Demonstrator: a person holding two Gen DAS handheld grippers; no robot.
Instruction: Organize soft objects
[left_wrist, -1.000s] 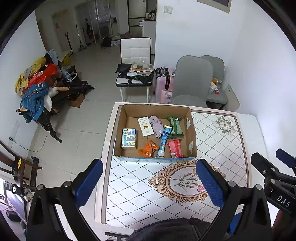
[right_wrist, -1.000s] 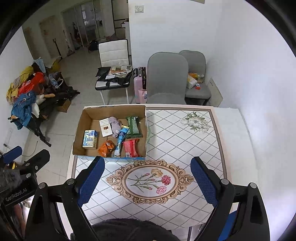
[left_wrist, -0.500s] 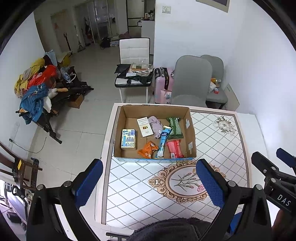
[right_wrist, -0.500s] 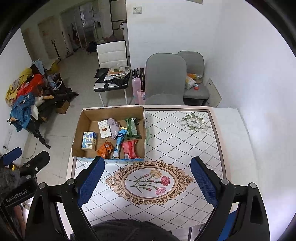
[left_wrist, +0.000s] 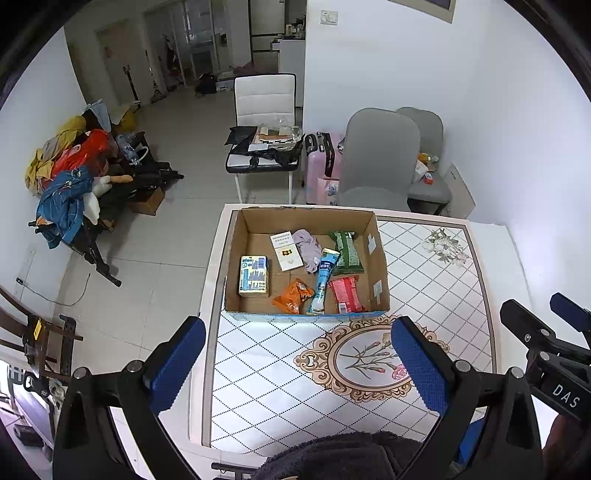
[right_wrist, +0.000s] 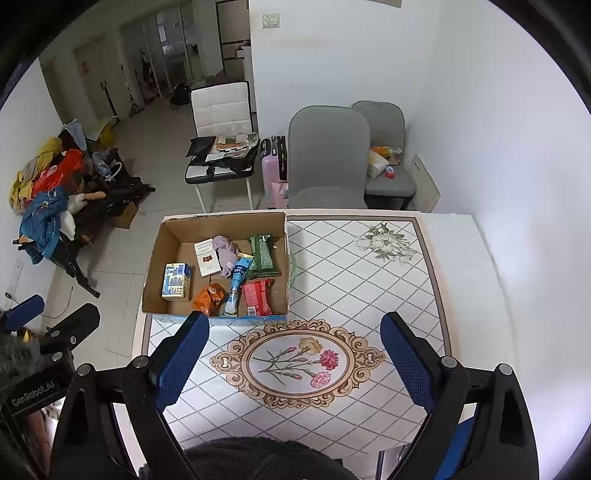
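Observation:
An open cardboard box (left_wrist: 380, 258) (right_wrist: 155, 254) stands on the far left part of the patterned table. Inside lie a blue and white carton (left_wrist: 253, 276) (right_wrist: 176, 280), a white booklet (left_wrist: 286, 251), a lilac cloth (left_wrist: 309, 244) (right_wrist: 226, 248), a blue tube (left_wrist: 324, 278) (right_wrist: 236, 282), a green packet (left_wrist: 345, 246) (right_wrist: 262, 253), an orange packet (left_wrist: 294, 295) (right_wrist: 208, 297) and a red packet (left_wrist: 347, 294) (right_wrist: 256, 295). My left gripper (left_wrist: 295, 365) is open and held well above the table in front of the box. My right gripper (right_wrist: 291, 362) is open too, over the flower medallion (right_wrist: 299, 363), with nothing between its fingers.
Two grey chairs (left_wrist: 376, 158) and a pink suitcase (left_wrist: 321, 162) stand behind the table. A white chair (left_wrist: 264, 110) loaded with papers is further back. Clothes are piled on a rack (left_wrist: 70, 184) at the left. A white wall runs along the right.
Both views have shifted only slightly, with the cameras drifting a little back and up. Nothing in the box has moved and both grippers stay open.

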